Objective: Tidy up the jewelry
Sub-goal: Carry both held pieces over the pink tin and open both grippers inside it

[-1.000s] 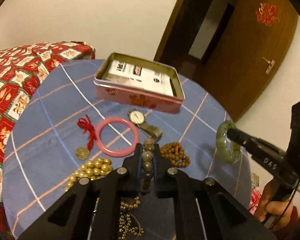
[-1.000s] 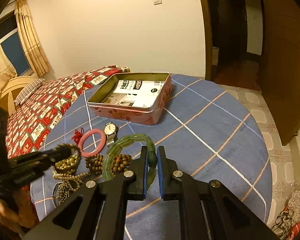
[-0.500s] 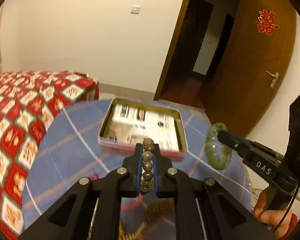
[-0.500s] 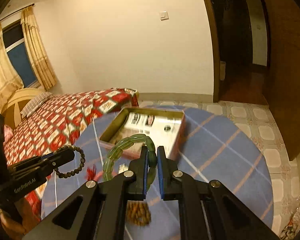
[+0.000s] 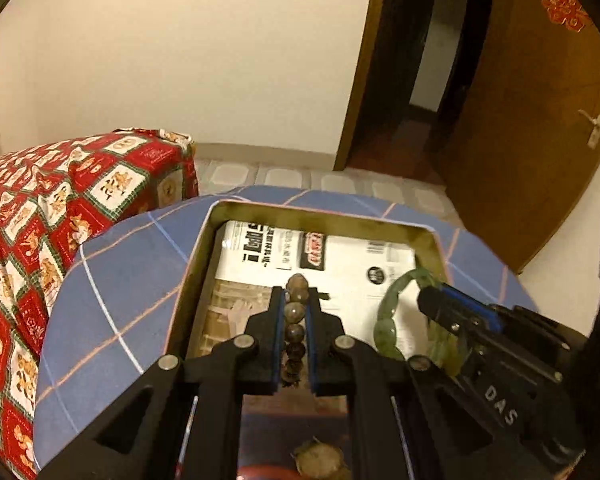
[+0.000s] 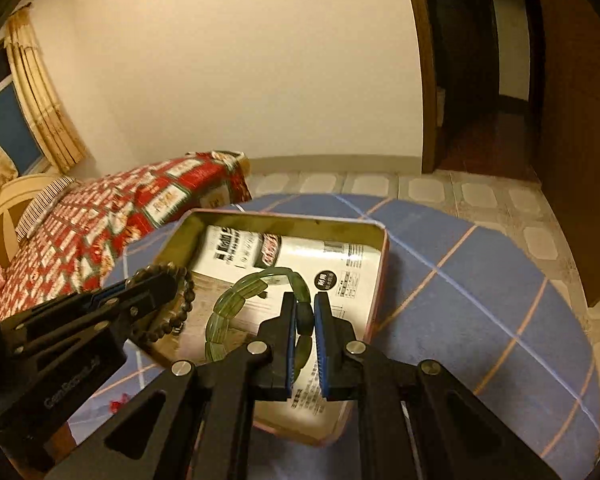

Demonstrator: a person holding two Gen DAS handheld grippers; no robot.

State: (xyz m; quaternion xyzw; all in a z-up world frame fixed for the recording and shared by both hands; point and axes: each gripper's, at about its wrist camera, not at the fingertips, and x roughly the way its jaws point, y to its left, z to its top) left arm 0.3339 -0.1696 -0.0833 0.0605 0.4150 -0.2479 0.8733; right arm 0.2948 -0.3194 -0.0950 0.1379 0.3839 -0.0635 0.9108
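Two bracelets hang in your grippers, one in each, and both are poised over the open tin. Your left gripper [image 5: 293, 300] is clamped on the dark bead bracelet [image 5: 294, 332], a run of round brownish beads lined up between the blue pads. The right wrist view shows the loop drooping from those fingers above the tin's left side. Your right gripper [image 6: 303, 312] pinches the green bracelet [image 6: 236, 308] by one of its segments, and the ring of flat translucent links arcs out to the left over the tin's floor.

Below both sits the pink-sided tin [image 6: 380, 264], lidless, lined with a printed paper sheet [image 5: 340, 256]. It rests on the round table with its blue checked cloth [image 6: 480, 280]. A bed with a red patterned cover [image 5: 40, 208] stands just beyond the table.

Expect both pieces to behave as strung, floppy things: light, limp, and likely to swing when you tilt. The dark beads are round and probably slick, so a grip across the strand, as you have it, looks safer than one bearing on a single bead. The green links look like stone or glass and may chip, so I'd lower them close to the paper before letting go. I'd set the two apart in the tin so they don't tangle.
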